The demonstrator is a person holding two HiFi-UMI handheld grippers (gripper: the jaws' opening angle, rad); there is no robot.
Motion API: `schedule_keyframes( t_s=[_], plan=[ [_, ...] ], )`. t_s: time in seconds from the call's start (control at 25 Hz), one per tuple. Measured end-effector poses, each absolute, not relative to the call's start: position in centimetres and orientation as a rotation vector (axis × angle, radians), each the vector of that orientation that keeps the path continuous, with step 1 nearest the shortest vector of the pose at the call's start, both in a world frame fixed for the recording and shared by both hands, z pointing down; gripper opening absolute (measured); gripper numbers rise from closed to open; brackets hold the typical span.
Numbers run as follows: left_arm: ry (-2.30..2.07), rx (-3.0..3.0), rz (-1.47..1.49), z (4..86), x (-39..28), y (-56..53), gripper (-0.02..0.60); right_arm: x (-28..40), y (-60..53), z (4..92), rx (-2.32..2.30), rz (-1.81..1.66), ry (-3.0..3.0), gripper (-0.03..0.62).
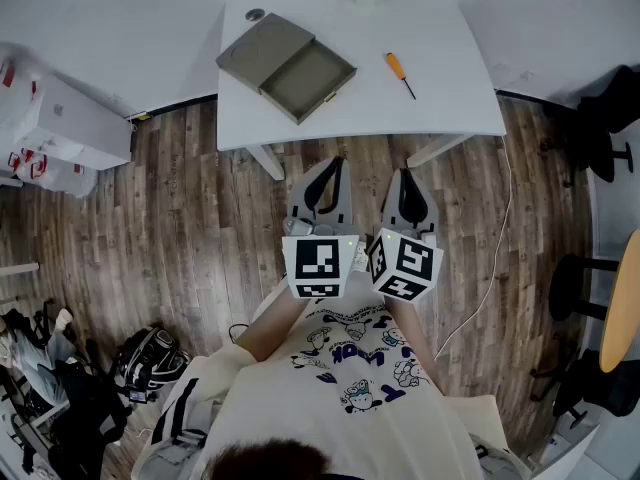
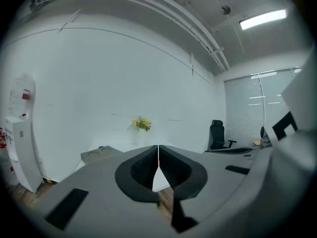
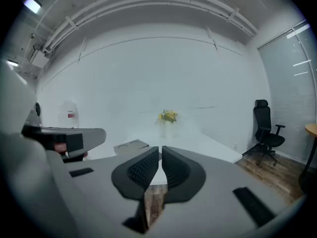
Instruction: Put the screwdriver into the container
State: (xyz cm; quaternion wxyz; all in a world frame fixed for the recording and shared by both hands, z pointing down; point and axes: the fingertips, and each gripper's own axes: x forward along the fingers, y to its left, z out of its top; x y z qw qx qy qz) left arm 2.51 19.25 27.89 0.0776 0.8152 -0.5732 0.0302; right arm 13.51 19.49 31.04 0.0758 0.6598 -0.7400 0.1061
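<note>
Both claws are held side by side over the wooden floor, just short of the table's near edge and touching nothing on it. The left claw has its jaws pressed together with nothing between them. The right claw is closed as well, with only a thin slit between its ribbed pads and nothing in it.

Ahead of the right claw, well apart from it, the screwdriver lies flat on the white table. Its long axis runs slantwise: the orange handle is at the far end, slightly to the left, and the dark shaft points back toward the claws and a little to the right.

Ahead of the left claw and off to its left sits the grey container, open, well apart from the screwdriver, with its hollow half on the side nearer the tool. A vase of yellow flowers stands at the far edge of the table.
</note>
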Motion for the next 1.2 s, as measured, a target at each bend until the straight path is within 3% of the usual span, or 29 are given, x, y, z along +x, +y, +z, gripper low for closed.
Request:
schedule_keyframes(
  t_s=[1.2],
  plan=[
    [-1.615, 2.467, 0.132, 29.9, 1.9, 17.5, 0.02, 12.2, 18.3, 32.8, 2.014, 0.41, -2.162, 0.041]
  ],
)
